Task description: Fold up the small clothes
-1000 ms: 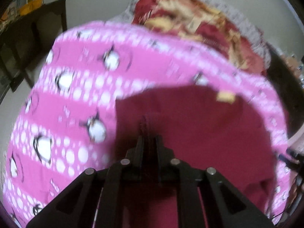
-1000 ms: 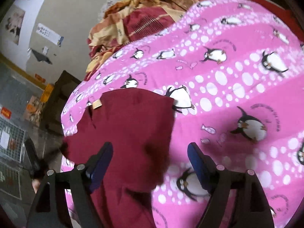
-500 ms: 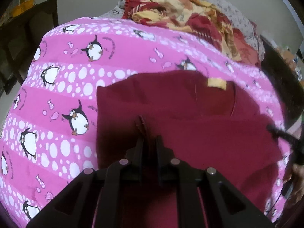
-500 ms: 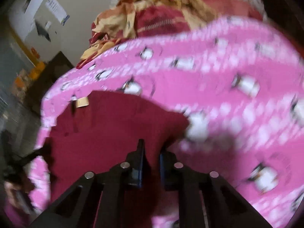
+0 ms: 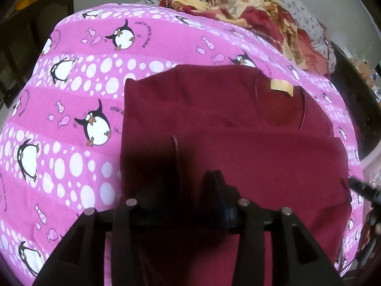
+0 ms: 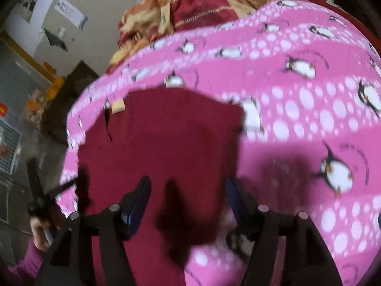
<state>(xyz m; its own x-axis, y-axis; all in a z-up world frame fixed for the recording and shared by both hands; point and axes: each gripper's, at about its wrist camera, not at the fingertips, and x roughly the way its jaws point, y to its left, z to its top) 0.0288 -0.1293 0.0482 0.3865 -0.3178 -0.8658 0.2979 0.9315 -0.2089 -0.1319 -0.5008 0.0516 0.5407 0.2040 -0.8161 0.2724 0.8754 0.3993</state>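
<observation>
Two hand-held grippers hang over a maroon garment (image 5: 238,147) that lies on a bed covered by a pink penguin-print sheet (image 5: 78,100). The garment is partly folded: its lower half is doubled up over the body, and a straight folded edge runs across it just below the neckline. A pale yellow neck label (image 5: 281,87) shows at the collar on the far side of the garment.

The left hand-held gripper (image 5: 190,186) sits low over the near part of the garment, and its jaws are opening. A thin raised pleat of maroon cloth (image 5: 176,147) stands up between them, just ahead of the fingertips; whether the pads touch it cannot be told.

The right hand-held gripper (image 6: 188,190) is over the garment's near right part, close to where the garment's edge meets the pink sheet. Its jaws are opening too, with blue pads (image 6: 140,195) well apart and only flat cloth and shadow between them. This view is blurred.

Beyond the garment, at the far end of the bed, lies a crumpled red and yellow blanket (image 5: 238,2). To the left of the garment in the right wrist view, a person's hand in a pink sleeve (image 6: 26,262) holds the other gripper.
</observation>
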